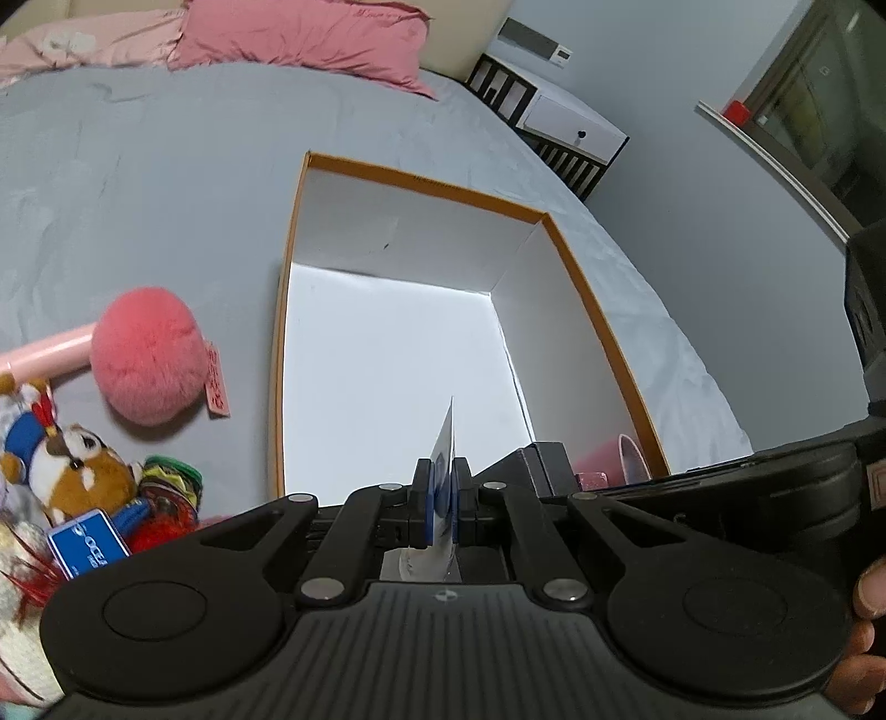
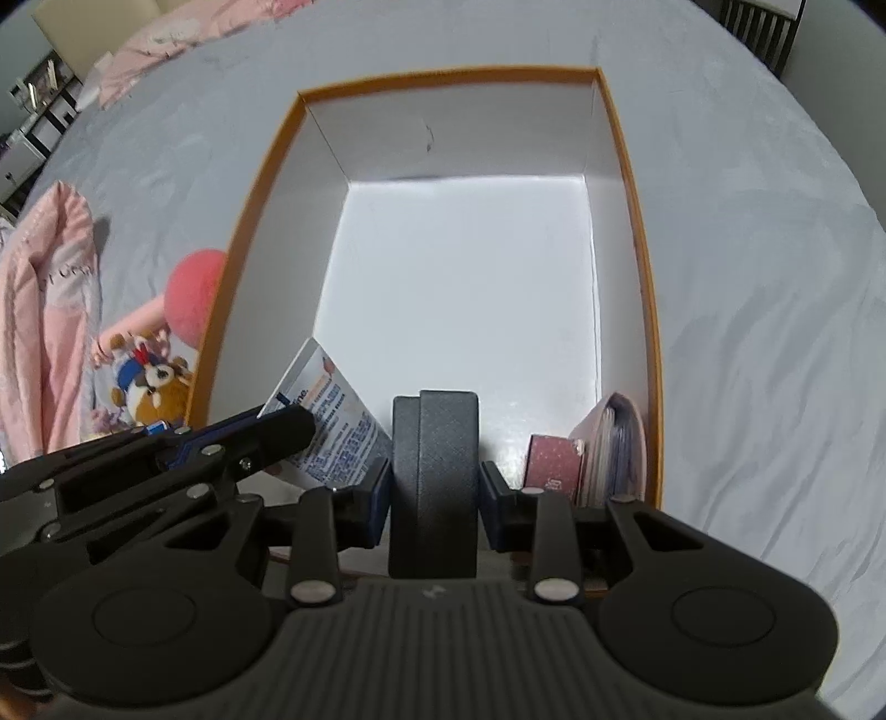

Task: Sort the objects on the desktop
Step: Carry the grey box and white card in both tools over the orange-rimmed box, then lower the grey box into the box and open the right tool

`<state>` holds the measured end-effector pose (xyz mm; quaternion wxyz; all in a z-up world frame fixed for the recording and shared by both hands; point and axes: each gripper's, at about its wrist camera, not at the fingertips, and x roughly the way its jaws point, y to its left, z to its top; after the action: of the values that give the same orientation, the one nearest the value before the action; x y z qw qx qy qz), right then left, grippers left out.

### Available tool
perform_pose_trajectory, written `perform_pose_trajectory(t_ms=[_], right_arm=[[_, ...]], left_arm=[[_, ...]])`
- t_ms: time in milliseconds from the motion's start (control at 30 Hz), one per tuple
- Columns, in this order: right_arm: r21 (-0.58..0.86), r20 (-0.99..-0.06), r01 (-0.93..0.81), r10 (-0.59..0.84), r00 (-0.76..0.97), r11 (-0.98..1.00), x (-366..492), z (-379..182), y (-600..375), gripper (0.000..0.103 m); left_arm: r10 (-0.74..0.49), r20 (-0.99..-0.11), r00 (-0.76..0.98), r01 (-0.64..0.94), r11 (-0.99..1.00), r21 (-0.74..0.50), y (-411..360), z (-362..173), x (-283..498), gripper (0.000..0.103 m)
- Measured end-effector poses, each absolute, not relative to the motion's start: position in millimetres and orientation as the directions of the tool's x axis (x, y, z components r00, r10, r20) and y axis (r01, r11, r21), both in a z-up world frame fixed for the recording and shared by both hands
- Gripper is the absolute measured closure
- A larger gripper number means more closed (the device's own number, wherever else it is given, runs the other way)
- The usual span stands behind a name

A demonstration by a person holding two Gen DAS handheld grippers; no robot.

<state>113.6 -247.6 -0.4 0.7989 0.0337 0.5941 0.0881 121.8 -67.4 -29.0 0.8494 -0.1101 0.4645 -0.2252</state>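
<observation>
Left wrist view: I see my left gripper [image 1: 441, 501] at bottom centre, its blue pads pinched tight on a thin white-and-blue card [image 1: 446, 443] held edge-on, over the near end of the box.
Box: an open box [image 1: 598, 288] with an orange rim and white inside fills the middle of both views; it sits on a grey bedsheet [image 1: 166, 194].
Right wrist view: my right gripper [image 2: 433, 487] at lower centre has its fingers set around a dark grey textured case [image 2: 434, 471] standing upright; the left pad touches it, and I cannot tell whether the right pad does.
Card from the right view: the card [image 2: 332, 421] shows its printed face at centre left, clamped by the left gripper [image 2: 249, 437] that comes in from the left; I read blue print and an orange patch, with "…me" the only letters I can make out.
Box contents: in the lower right corner of the right wrist view, a dark red speckled packet [image 2: 554, 459] bears white writing too small to read, and beside it a pink booklet [image 2: 614, 448] leans on the box wall.
Left of the box: a pink fluffy ball [image 1: 147, 354] carries a pink tag [image 1: 217, 385] with red characters I cannot read.
Lower left, left wrist view: a brown plush toy [image 1: 77, 471] in a blue top lies near a blue card [image 1: 88, 543] with white lettering, blurred.
Upper left: pink pillow [image 1: 299, 39].
</observation>
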Motion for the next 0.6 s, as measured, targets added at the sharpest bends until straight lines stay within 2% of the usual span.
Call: perform_pose_trajectory(t_ms=[233,400,600], right_arm=[[0.129,-0.966,-0.096,0.147,0.215,0.987,123.2,-5.9,-246.1,0.066],[0.162,-0.969,-0.078,0.174,0.176,0.984,124.5,-11.0,-253.0,0.067],[0.19,-0.949,-0.08,0.204,0.242,0.978,120.9,5.7,-261.1,0.066]], left_arm=[[-0.506,-0.744,0.437,0.261,0.863,-0.433,-68.1,-42.1,125.2,0.098],[-0.516,-0.739,0.433,0.257,0.856,-0.448,-69.0,-46.0,128.3,0.098],[-0.517,-0.739,0.432,0.267,0.856,-0.442,-75.8,-45.3,126.0,0.098]])
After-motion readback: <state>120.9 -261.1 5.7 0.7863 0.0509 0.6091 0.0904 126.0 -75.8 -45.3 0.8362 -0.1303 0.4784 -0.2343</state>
